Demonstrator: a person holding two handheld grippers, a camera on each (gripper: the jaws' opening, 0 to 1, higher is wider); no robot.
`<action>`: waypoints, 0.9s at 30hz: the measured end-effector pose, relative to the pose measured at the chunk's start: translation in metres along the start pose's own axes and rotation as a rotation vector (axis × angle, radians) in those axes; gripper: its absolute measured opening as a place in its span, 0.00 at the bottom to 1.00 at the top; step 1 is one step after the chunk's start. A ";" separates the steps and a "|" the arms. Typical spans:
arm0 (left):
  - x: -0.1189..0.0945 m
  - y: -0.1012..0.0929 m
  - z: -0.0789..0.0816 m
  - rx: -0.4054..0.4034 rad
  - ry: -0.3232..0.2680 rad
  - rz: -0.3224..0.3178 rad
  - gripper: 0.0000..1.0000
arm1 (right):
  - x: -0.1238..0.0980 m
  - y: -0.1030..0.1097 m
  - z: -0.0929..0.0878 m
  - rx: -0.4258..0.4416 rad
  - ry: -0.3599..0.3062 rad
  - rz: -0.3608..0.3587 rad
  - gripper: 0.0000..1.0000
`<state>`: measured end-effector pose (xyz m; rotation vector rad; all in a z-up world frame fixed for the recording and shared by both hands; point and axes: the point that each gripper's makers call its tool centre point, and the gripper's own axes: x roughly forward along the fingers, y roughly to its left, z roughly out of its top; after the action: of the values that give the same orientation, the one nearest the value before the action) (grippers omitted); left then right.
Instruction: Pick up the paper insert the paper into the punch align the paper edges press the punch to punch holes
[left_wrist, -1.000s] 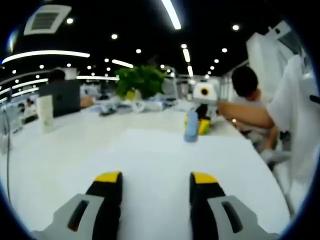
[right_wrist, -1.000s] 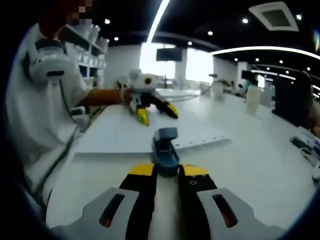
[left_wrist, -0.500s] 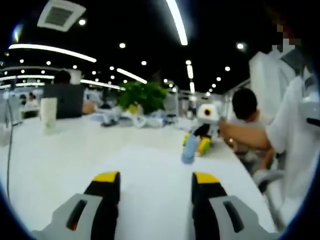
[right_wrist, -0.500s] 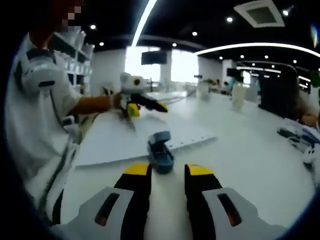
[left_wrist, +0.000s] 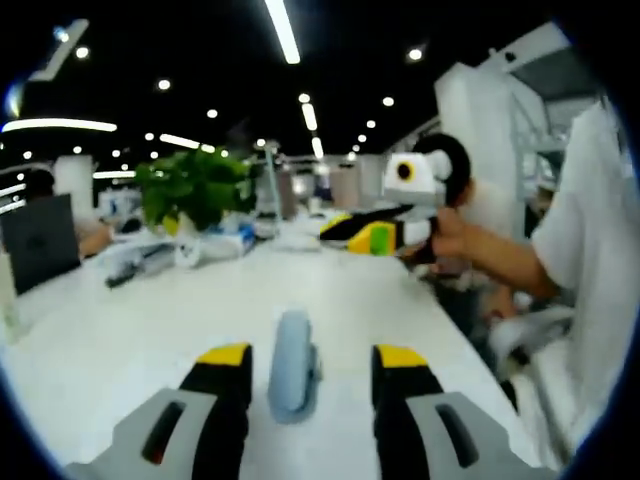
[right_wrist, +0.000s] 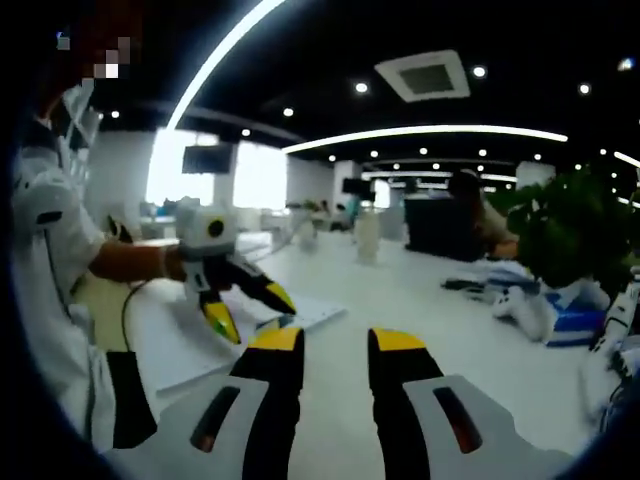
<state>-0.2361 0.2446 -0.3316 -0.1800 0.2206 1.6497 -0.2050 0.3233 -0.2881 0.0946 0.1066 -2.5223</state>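
Observation:
The blue-grey punch (left_wrist: 292, 368) lies on the white table straight ahead of my left gripper (left_wrist: 312, 358). It sits in the gap between the open jaws, and I see no contact with either. In the right gripper view the left gripper (right_wrist: 250, 310) hovers low over the white paper (right_wrist: 185, 348), held by a hand. My right gripper (right_wrist: 336, 342) stands open with nothing between its jaws, raised above the table. From the left gripper view the right gripper (left_wrist: 352, 234) hangs in the air beyond the punch, also hand-held.
A person in a white shirt (left_wrist: 590, 250) stands along the table's right side. A green plant (left_wrist: 190, 185) and some clutter sit at the far end, with a dark laptop (left_wrist: 38, 240) on the left. Another plant (right_wrist: 565, 230) and white items (right_wrist: 530, 305) lie to the right.
The left gripper has closed in on the punch, which now lies between its jaws. The right gripper has lifted away from the punch, swung aside, and its jaws have spread a little.

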 end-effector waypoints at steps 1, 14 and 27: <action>0.003 0.002 0.000 -0.001 0.002 -0.003 0.48 | -0.003 0.000 0.000 0.006 -0.006 -0.014 0.28; 0.029 0.007 -0.024 -0.039 0.029 -0.014 0.46 | -0.017 -0.014 0.006 0.143 -0.099 -0.126 0.28; 0.031 0.016 -0.021 0.005 -0.001 0.001 0.40 | -0.006 0.001 -0.004 0.159 -0.071 -0.157 0.25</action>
<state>-0.2555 0.2679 -0.3595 -0.1752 0.2234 1.6506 -0.1997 0.3261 -0.2915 0.0621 -0.1204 -2.6849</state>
